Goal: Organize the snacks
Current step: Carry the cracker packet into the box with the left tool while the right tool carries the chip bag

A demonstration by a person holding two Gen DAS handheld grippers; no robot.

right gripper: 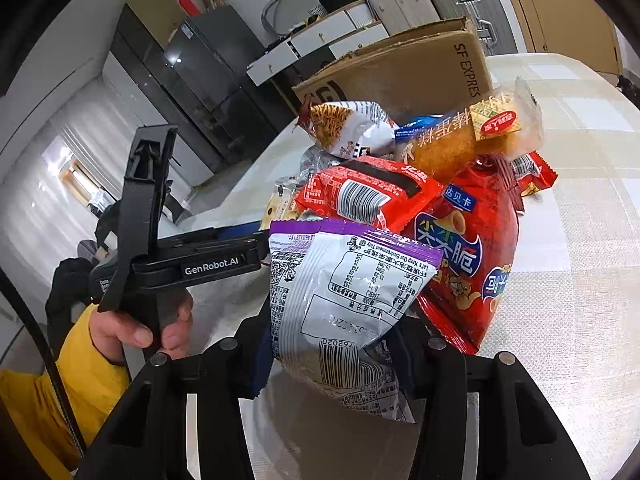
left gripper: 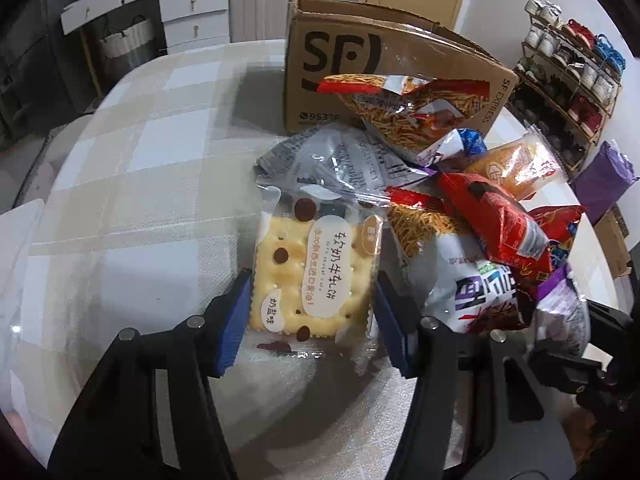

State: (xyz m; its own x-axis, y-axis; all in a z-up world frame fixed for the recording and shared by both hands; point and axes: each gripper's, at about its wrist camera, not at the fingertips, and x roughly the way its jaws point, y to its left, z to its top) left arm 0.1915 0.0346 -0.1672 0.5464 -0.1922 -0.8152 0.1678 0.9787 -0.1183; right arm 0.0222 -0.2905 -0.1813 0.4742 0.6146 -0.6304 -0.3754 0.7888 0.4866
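A pile of snack packets lies on the table before a brown SF cardboard box (left gripper: 340,68). In the left wrist view my left gripper (left gripper: 310,320) has its blue pads on both sides of a clear cracker packet (left gripper: 310,276) that lies at the pile's near edge; the pads touch its edges. In the right wrist view my right gripper (right gripper: 332,360) is shut on a purple and silver packet (right gripper: 340,300), which it holds in front of a big red chip bag (right gripper: 472,256). The left gripper's body (right gripper: 208,264) shows at left, held by a hand.
The table carries a checked cloth (left gripper: 140,184). The pile holds red packets (left gripper: 496,224), noodle-snack bags (left gripper: 404,100) and a cake roll (right gripper: 468,136). A shoe rack (left gripper: 568,80) stands at the right, drawers (left gripper: 160,4) and suitcases behind.
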